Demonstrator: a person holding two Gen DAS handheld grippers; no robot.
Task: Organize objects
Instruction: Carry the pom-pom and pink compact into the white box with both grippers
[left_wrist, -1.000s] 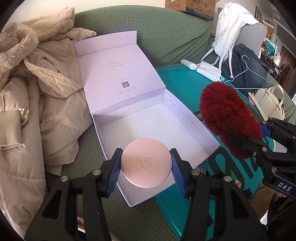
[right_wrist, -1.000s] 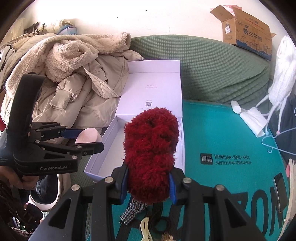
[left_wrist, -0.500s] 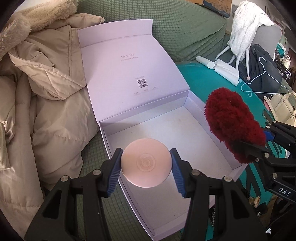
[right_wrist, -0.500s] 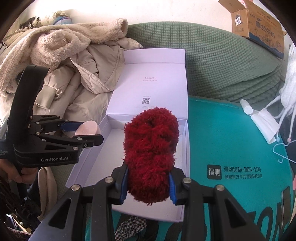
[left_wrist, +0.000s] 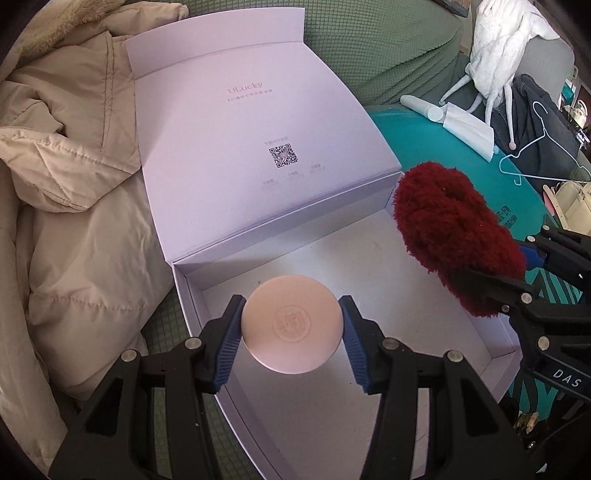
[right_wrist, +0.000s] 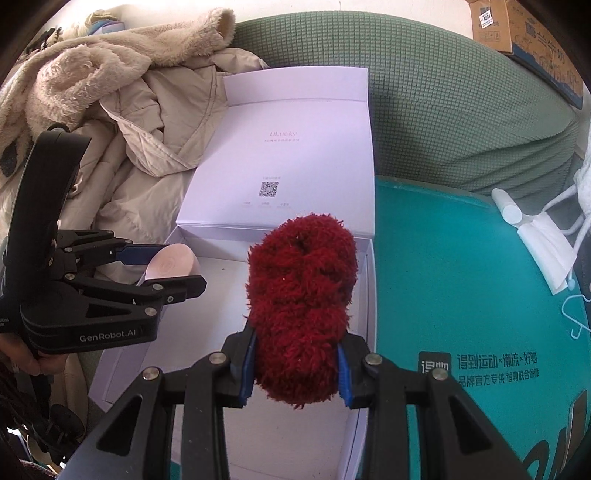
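Note:
An open lilac gift box (left_wrist: 192, 295) (right_wrist: 365, 295) lies on the green sofa, its lid (left_wrist: 236, 140) (right_wrist: 295, 155) folded back. My left gripper (left_wrist: 291, 325) (right_wrist: 166, 266) is shut on a round pink compact (left_wrist: 291, 328) (right_wrist: 170, 264) and hangs over the box's left half. Over the right half, my right gripper (right_wrist: 295, 363) (left_wrist: 517, 273) is shut on a fluffy dark red scrunchie (right_wrist: 301, 310) (left_wrist: 454, 236). The box floor under both items is bare.
A beige padded coat (left_wrist: 66, 206) (right_wrist: 140, 140) lies heaped left of the box. A teal mat (right_wrist: 461, 280) (left_wrist: 413, 129) is on the right, with a white tube (right_wrist: 509, 212), white cloth (left_wrist: 469, 127) and a wire hanger (left_wrist: 543, 147). A cardboard carton (right_wrist: 517, 26) stands on the sofa back.
Both grippers have moved forward and down, from the box's near edge to over its inside. The compact and the scrunchie stay gripped; the box looks larger and closer.

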